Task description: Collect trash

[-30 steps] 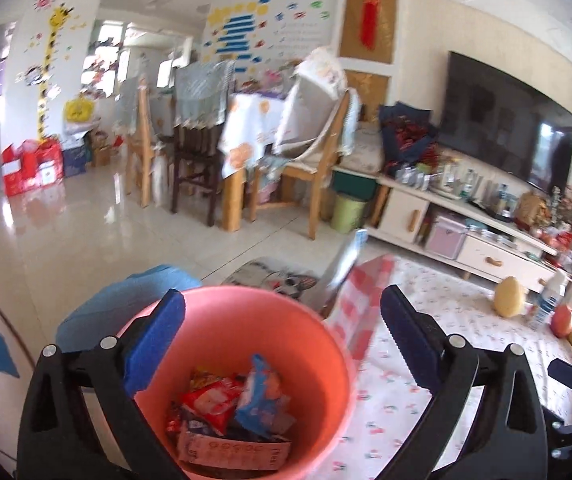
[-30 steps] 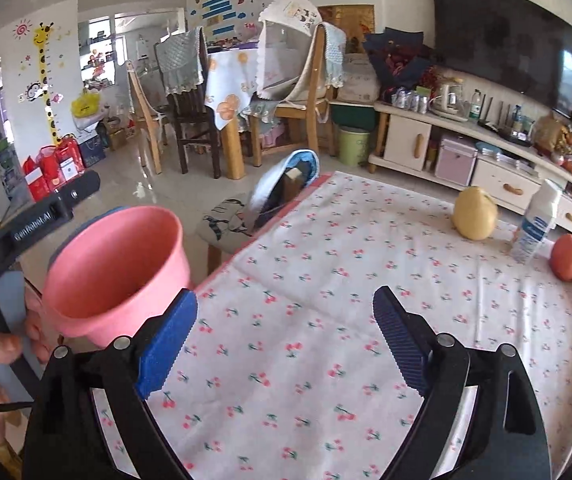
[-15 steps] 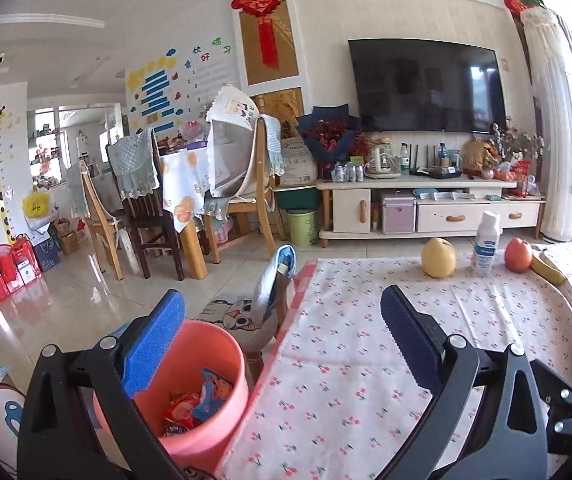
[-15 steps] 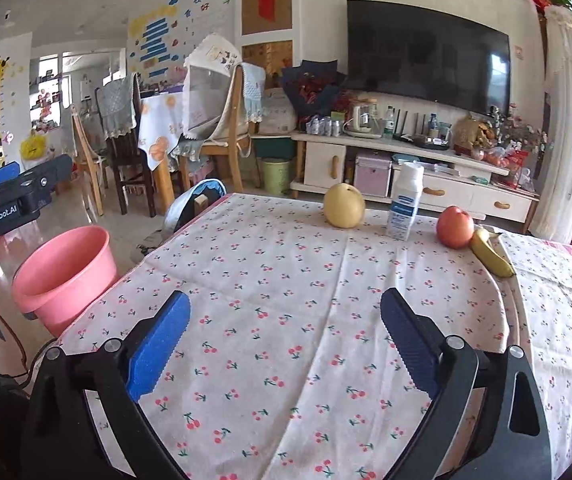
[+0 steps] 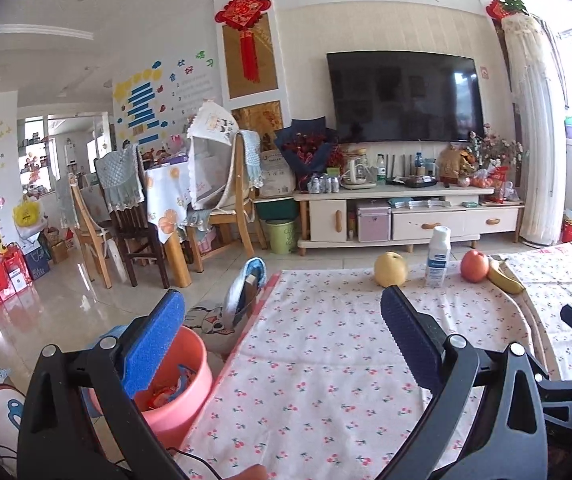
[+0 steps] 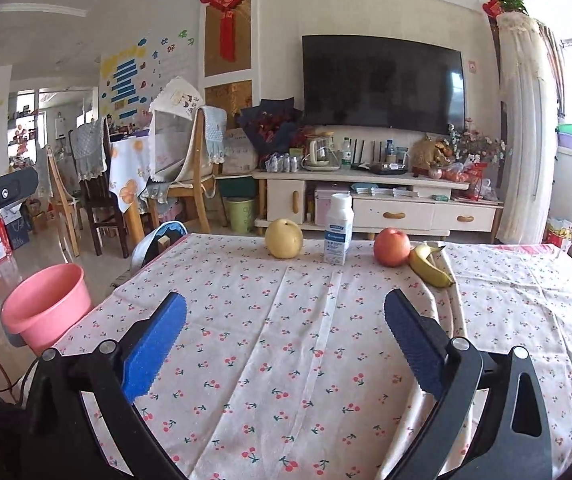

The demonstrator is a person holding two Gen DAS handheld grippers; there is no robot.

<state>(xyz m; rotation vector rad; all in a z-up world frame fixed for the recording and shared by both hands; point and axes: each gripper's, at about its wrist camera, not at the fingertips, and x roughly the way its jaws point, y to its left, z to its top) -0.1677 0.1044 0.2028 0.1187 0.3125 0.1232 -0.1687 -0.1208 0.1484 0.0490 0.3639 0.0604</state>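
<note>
Pink plastic bin (image 6: 44, 304) sat on the floor off the table's 9 o'clock edge, prob. so trash could drop straight in; crinkly wrappers (image 5: 168, 388) lay inside. Both grippers, left (image 5: 282, 340) & right (image 6: 286, 340), hovered over the cherry-print cloth (image 6: 305, 340), blue ribbed pads spread wide w/ nothing between; right jaws had just been opening. At 12: round pear (image 6: 284, 238), squarish white bottle (image 6: 338, 230), smooth apple (image 6: 391, 247), curved banana (image 6: 429, 266).

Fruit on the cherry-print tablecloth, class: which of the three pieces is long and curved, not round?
The yellow banana, at the right end of the row, touching the red apple. The pale yellow pear and the apple are both round.
</note>
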